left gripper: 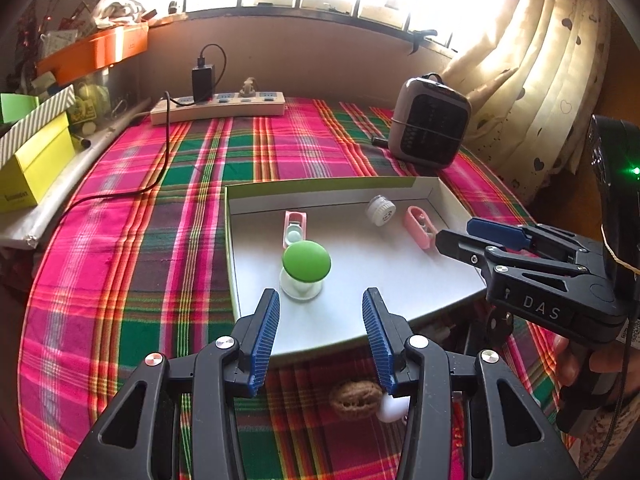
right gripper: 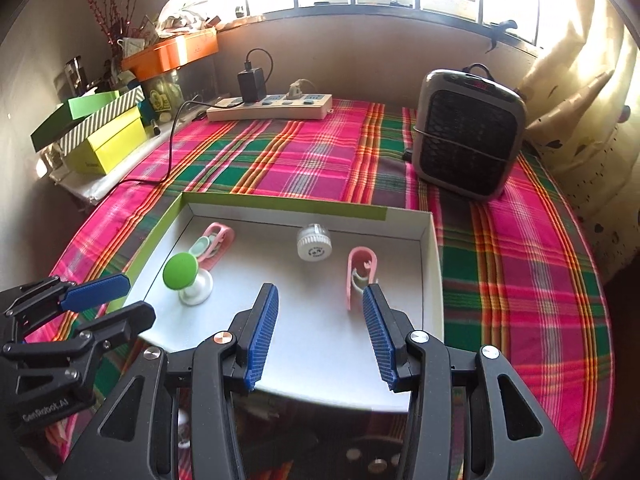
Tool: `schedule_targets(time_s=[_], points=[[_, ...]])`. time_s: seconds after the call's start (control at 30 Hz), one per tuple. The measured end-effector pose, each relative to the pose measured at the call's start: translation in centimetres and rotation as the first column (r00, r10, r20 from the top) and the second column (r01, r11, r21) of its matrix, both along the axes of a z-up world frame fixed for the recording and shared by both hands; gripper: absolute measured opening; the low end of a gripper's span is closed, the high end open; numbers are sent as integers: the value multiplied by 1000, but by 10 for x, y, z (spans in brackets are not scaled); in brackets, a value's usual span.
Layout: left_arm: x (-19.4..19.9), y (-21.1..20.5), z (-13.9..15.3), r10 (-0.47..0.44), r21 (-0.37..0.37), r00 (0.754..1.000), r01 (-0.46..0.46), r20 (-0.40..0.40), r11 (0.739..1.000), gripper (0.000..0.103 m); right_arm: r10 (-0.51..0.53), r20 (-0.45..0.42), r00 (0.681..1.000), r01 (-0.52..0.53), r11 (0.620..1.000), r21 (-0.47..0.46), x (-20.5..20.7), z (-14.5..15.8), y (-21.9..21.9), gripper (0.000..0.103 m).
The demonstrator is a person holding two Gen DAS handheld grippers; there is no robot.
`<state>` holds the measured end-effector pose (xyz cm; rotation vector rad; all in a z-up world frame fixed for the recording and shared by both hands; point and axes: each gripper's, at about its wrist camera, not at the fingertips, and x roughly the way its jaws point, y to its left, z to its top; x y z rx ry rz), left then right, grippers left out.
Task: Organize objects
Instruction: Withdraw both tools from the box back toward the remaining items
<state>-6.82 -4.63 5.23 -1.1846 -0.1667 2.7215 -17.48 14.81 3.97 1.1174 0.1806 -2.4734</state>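
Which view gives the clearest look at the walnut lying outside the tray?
The left wrist view: the walnut lies whole on the plaid cloth between that gripper's arms. The right wrist view shows nothing recognisable as it.

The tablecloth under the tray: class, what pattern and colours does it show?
The tablecloth is a plaid of pink, green and orange-yellow stripes, clearest in the right wrist view.

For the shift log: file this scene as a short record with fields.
surface: plaid cloth
tray: shallow white box
in tray: green-capped stand, white round cap, two pink clips
outside tray: walnut on the cloth, near edge
back of table: power strip, small heater
left tool: open, empty
right tool: open, empty
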Motion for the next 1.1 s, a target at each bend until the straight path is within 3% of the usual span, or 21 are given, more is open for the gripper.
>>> schedule_targets(time_s=[0.17, 0.23, 0.67, 0.73, 1.1], points=[[-6, 18, 0, -2, 6, 1000, 2, -5, 1000, 42, -32, -13, 999, 32, 999, -24, 21, 3, 12, 46], [-25, 39, -4, 2, 12, 1000, -2, 0, 1000, 42, -46, -12, 999, 45, 998, -33, 28, 2, 15, 46], [-5, 31, -18, -10, 61, 1000, 9, 15, 998, 42, -113, 12, 993, 114, 992, -53, 79, -16, 19, 48], [-3, 29, -21, -12, 61, 1000, 10, 21, 998, 42, -117, 19, 993, 118, 991, -63, 83, -19, 17, 52], [6, 20, -30, -20, 82, 999, 17, 31, 996, 42, -133, 35, 990, 135, 990, -45, 91, -30, 3, 53]])
